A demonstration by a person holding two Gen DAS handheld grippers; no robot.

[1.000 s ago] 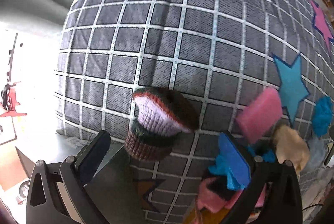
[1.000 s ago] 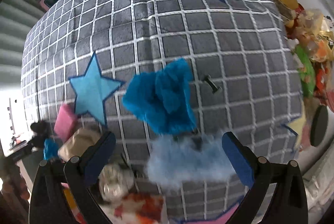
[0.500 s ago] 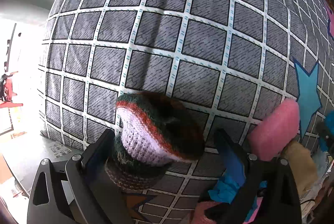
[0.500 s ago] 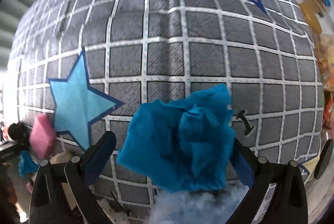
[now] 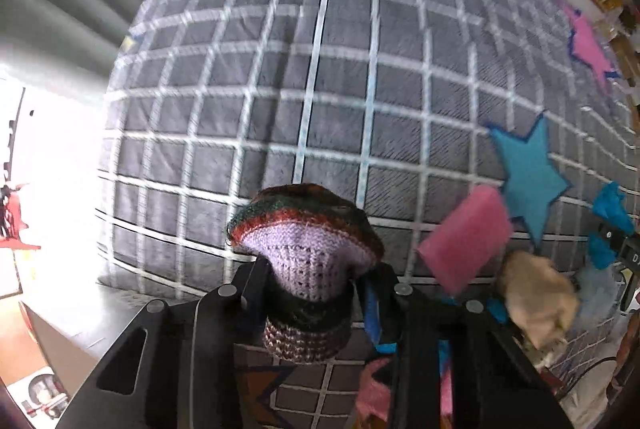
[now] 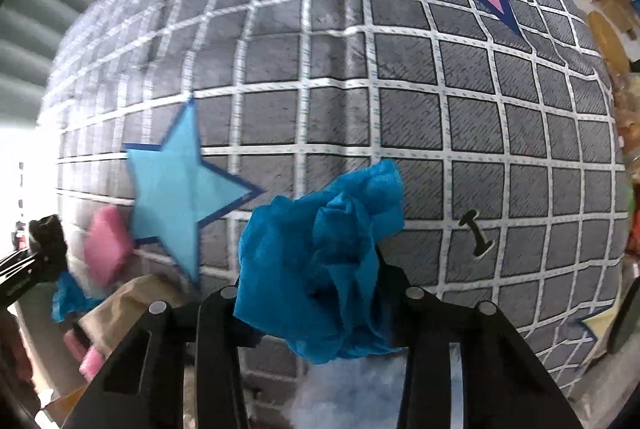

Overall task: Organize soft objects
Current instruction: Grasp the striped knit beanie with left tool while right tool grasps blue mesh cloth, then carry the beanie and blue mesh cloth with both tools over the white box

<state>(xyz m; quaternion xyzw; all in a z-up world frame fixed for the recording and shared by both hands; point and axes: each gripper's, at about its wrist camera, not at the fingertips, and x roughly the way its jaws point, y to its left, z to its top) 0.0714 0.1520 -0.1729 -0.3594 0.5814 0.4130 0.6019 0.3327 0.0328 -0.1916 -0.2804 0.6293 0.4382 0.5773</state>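
Left gripper (image 5: 310, 281), wide a second ago, is closing and now pinches the striped knitted hat (image 5: 306, 249) low in its view. Right gripper (image 6: 316, 289), also wide before, is closing on the crumpled blue cloth (image 6: 320, 261). Both soft items look secured, likely ready to lift off the grey checked sheet (image 6: 400, 109) with its stars. No readable brand or writing; a small black mark (image 6: 476, 233) is illegible.

knit hat (image 5: 306, 249): striped, pinched | blue cloth (image 6: 324, 261): crumpled, pinched
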